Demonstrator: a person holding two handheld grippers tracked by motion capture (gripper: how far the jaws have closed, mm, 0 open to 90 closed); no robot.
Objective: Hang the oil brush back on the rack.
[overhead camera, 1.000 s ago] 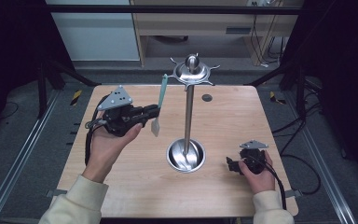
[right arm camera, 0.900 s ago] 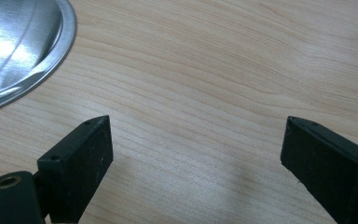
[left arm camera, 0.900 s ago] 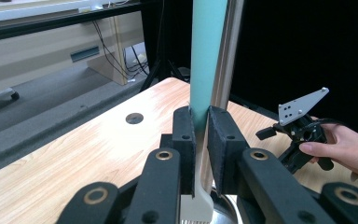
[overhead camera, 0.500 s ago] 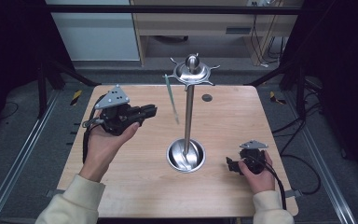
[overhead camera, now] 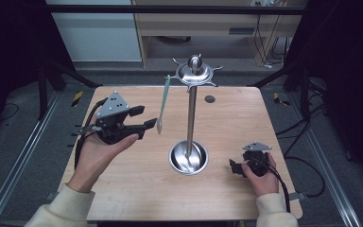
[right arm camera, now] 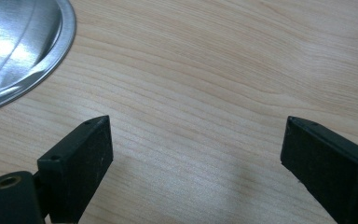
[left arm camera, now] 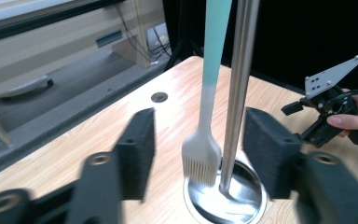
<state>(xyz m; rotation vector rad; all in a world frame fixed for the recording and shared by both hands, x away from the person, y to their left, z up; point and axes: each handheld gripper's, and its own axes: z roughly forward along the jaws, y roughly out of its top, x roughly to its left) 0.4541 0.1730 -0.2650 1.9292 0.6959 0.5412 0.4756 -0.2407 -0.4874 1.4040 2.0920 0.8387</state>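
Black foam-padded jaws of the left gripper (left arm camera: 198,154) are standing wide apart and holding nothing, the pale bristle head of a silicone brush (left arm camera: 208,121) hanging in the space between them without touching either pad. The brush is dangling from one hook of a steel stand (overhead camera: 190,113); its handle is running teal at the top and fading to whitish grey toward the flat, ribbed head. Just right of the brush, the stand's slim polished pole is rising from a round, mirror-bright dish base (overhead camera: 188,158) to a domed cap ringed with small hooks. The left hand (overhead camera: 97,153) is cradling its gripper palm up over the left of the table, jaws pointing right toward the brush, the cream sleeve coming in from the near edge.

The right gripper (right arm camera: 196,154) is also gaping open, its blocky black jaws empty above bare wood, with the rim of the dish base at the far left of the right gripper view. The right hand (overhead camera: 260,172) is resting low at the near right of the light wooden table (overhead camera: 246,123), well apart from the stand. A small dark round spot (overhead camera: 210,99) is sitting on the far part of the table.
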